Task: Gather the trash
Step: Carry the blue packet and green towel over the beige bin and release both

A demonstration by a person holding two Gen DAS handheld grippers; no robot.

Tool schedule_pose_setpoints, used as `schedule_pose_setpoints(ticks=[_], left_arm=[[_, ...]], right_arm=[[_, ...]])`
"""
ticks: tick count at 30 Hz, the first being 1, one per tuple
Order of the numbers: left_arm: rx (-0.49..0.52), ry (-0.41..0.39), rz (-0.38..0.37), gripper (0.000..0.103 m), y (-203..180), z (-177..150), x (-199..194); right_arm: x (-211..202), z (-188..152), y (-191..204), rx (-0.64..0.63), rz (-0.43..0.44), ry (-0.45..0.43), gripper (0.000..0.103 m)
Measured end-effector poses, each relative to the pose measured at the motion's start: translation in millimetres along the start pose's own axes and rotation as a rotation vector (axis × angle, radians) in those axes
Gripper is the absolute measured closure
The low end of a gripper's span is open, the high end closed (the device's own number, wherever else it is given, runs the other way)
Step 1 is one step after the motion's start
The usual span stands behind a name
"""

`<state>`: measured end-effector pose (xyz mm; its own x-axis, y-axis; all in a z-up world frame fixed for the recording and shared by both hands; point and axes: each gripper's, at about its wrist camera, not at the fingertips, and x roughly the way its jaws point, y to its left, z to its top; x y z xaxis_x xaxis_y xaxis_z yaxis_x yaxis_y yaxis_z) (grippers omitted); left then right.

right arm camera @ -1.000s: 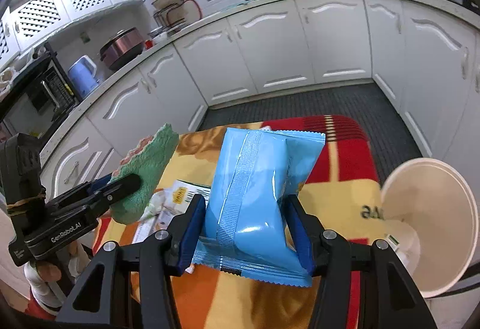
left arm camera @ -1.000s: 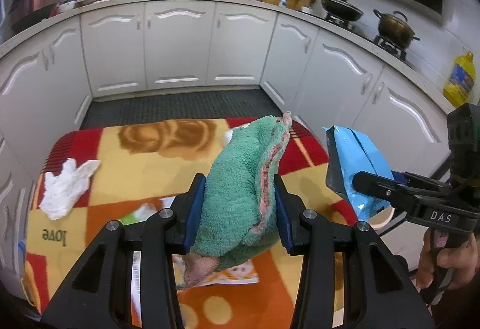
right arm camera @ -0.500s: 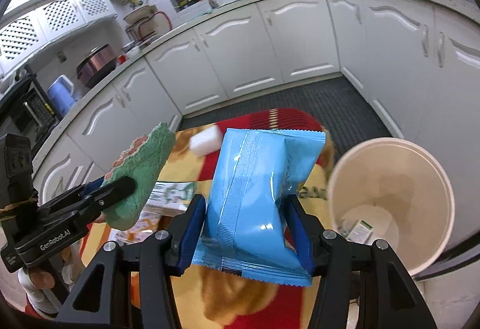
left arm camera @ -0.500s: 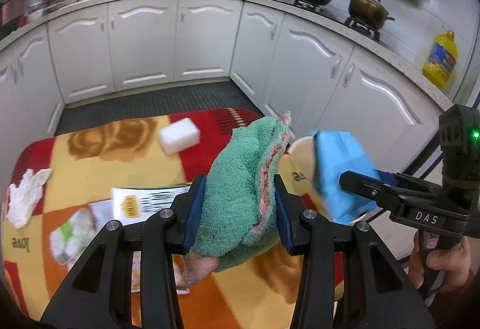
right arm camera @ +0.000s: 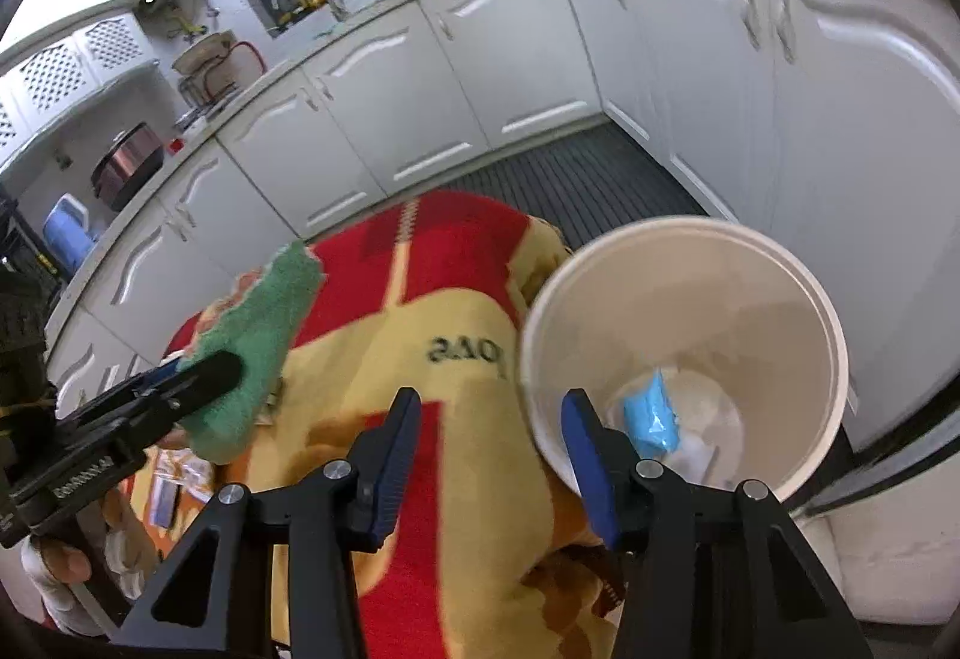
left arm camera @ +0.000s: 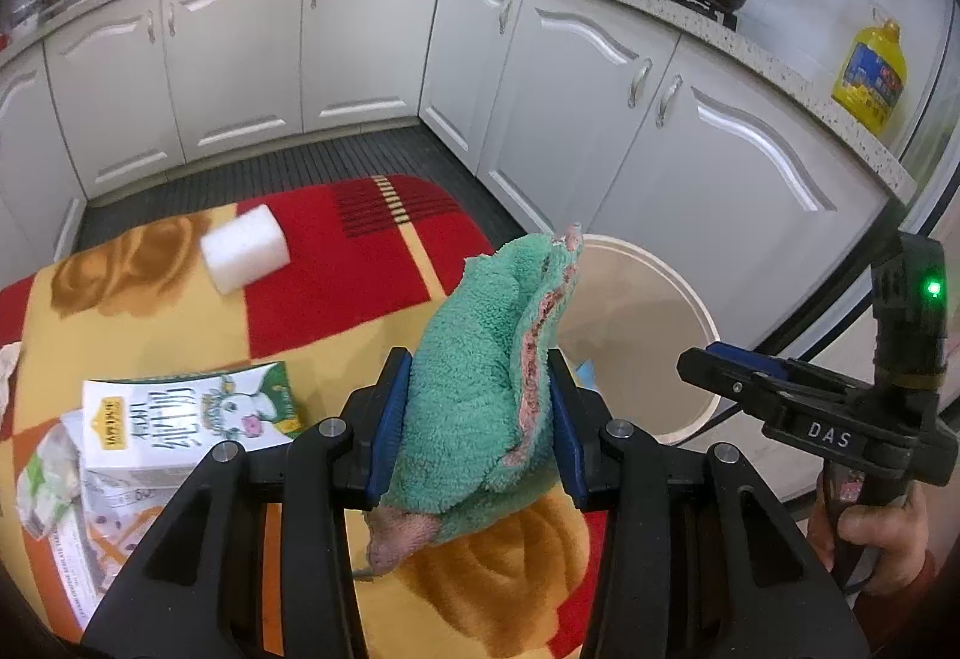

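Kitchen: left gripper clamps green cloth; right gripper, empty, closing beside bin.

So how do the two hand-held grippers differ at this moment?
The left hand-held gripper is shut on a green towel; the right hand-held gripper has nothing between its pads, and its jaws are closing. The left one is over the patterned tablecloth, the right one by the rim of the white bin, where a blue packet lies. Both have blue pads.
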<state>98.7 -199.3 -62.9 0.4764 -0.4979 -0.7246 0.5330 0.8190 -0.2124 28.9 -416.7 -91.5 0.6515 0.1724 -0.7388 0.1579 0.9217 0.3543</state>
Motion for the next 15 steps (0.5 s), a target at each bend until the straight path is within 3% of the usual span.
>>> schedule_pose_setpoints(ticks=[15], left_arm=[[-0.02, 0.094, -0.122, 0.061, -44, 14, 70]], right_arm=[[-12, -6, -63, 0.154, -0.055, 0.012, 0.048]])
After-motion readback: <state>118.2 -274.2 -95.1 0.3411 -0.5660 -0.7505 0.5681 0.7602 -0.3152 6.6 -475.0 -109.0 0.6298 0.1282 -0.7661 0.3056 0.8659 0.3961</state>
